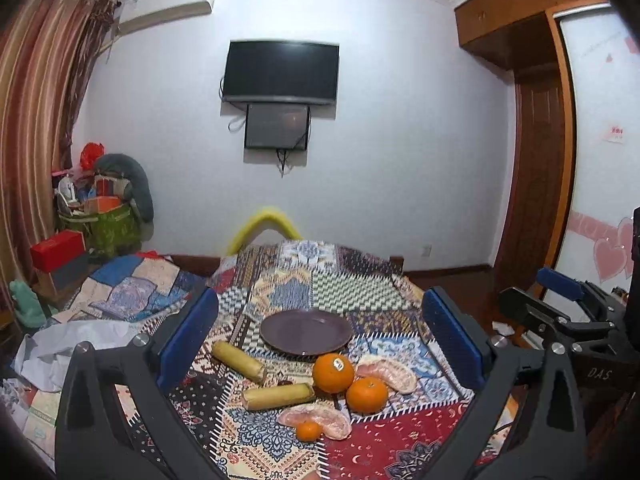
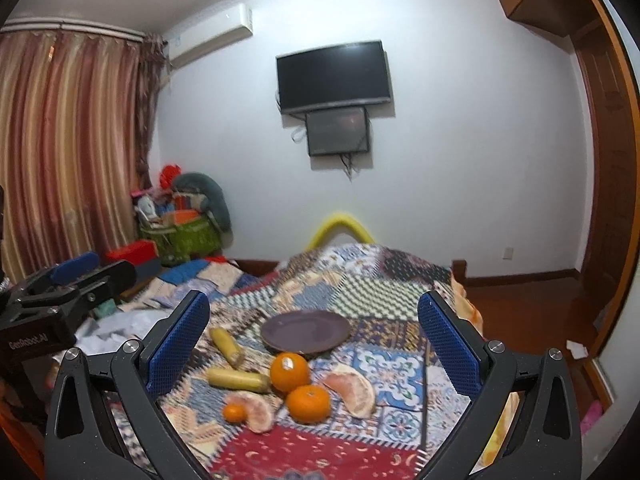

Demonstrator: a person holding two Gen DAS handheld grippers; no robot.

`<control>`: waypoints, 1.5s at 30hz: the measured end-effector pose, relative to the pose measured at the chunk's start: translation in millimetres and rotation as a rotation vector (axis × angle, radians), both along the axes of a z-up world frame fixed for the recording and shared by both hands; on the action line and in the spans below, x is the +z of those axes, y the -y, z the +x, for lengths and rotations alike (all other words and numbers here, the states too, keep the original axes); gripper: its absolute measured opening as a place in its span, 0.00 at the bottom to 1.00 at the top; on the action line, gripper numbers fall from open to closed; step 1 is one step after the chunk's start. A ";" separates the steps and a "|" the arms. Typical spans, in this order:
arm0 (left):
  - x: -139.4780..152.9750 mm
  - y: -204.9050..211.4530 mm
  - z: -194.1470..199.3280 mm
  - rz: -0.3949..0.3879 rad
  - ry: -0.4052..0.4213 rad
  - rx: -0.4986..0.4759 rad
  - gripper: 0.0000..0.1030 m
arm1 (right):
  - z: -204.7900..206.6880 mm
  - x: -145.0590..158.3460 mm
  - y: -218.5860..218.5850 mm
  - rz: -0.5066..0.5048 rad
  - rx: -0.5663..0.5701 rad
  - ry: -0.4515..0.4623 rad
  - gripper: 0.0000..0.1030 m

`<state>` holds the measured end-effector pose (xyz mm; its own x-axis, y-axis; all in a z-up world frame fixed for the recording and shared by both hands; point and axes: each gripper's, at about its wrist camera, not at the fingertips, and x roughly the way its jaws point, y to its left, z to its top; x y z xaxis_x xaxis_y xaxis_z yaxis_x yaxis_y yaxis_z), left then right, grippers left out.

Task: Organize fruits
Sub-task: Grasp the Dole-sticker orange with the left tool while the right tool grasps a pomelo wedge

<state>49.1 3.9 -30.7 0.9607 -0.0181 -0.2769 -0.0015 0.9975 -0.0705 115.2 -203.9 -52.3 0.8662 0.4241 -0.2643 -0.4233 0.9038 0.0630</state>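
Nothing picked yet; both hand-held grippers, left [image 1: 318,332] and right [image 2: 314,330], hang released above the tabletop; fruit [image 1: 333,373] lies loose before the empty plate [image 1: 306,332]; next, I'd judge, grasp an orange.

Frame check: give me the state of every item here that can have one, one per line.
plate: empty, flat on the patchwork cloth
stickered orange: whole, off the plate
second orange: whole, touching the stickered one
small mandarin: whole, against a pomelo segment
pomelo segments: peeled, two
sugarcane pieces: two, lying flat
left gripper: jaws open, empty
right gripper: jaws open, empty
television: off
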 end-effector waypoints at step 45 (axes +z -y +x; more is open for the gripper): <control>-201.6 17.4 216.9 -0.094 -0.643 -0.173 0.70 | 179.2 -176.5 -12.6 -0.279 0.210 -0.595 0.63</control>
<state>266.0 -13.4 -232.3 0.5859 -0.2095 -0.7829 0.0874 0.9767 -0.1960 294.5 -191.2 -228.9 0.4472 0.4145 -0.7926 -0.5568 0.8225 0.1160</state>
